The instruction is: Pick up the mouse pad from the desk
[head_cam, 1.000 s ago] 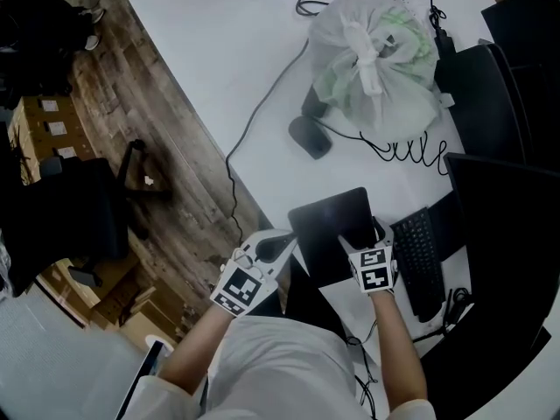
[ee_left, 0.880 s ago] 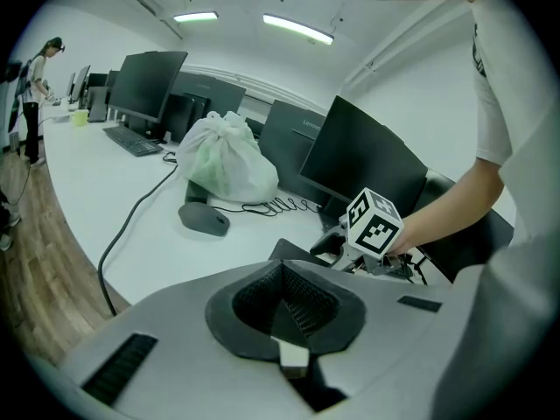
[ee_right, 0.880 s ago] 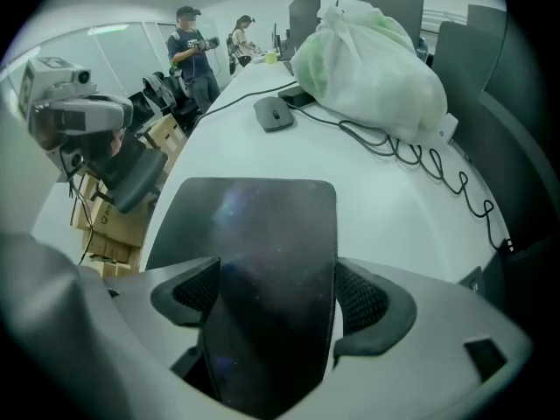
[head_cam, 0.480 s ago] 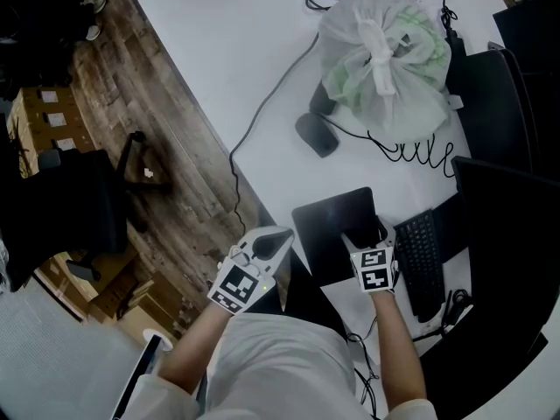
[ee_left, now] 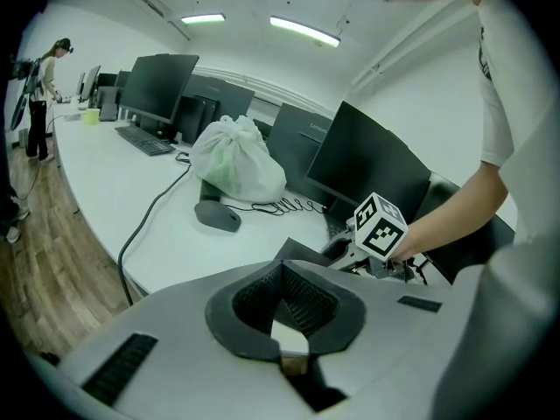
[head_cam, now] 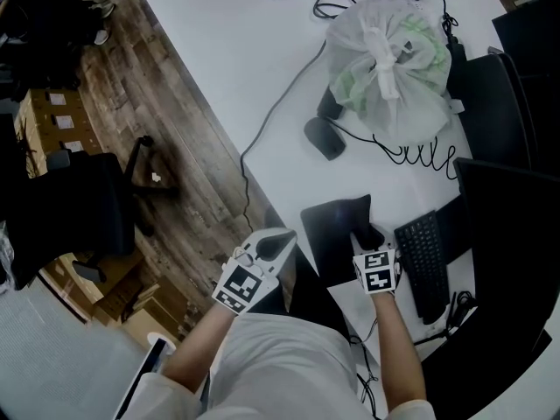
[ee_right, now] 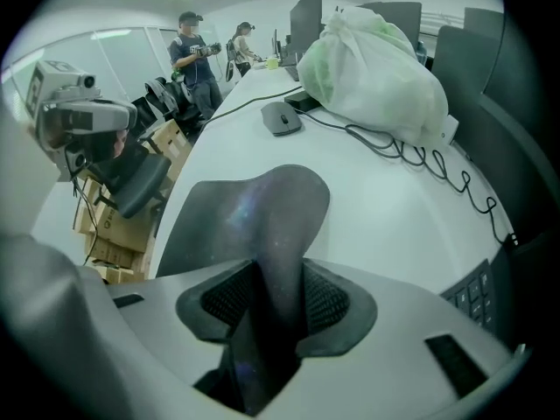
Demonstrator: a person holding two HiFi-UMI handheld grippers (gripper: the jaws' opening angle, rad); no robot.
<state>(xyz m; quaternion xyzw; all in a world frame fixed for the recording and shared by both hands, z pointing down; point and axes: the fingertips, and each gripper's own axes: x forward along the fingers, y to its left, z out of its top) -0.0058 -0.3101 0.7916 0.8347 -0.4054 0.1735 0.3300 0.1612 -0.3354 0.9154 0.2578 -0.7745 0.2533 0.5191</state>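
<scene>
The black mouse pad (head_cam: 335, 227) lies on the white desk (head_cam: 262, 68) near its front edge. My right gripper (head_cam: 367, 235) points steeply down at the pad's near right part. Its jaws have just been closing and now pinch a raised fold of the mouse pad (ee_right: 262, 208) between the ribbed pads (ee_right: 325, 301). The rest of the pad still rests on the desk. My left gripper (head_cam: 278, 242) hangs off the desk's edge to the left of the pad, shut with nothing in it. In the left gripper view its fingertips (ee_left: 282, 274) meet, and the right gripper's marker cube (ee_left: 381, 226) shows beyond.
A dark mouse (head_cam: 325, 138) with its cable lies beyond the pad. Behind it sits a tied white plastic bag (head_cam: 388, 59). A keyboard (head_cam: 427, 265) and a monitor (head_cam: 507, 234) stand right of the pad. An office chair (head_cam: 83, 208) stands on the wooden floor at left.
The right jaws have closed on the mouse pad, and its near right part has risen into a fold, so the pad looks narrower. The left gripper has hardly moved.
</scene>
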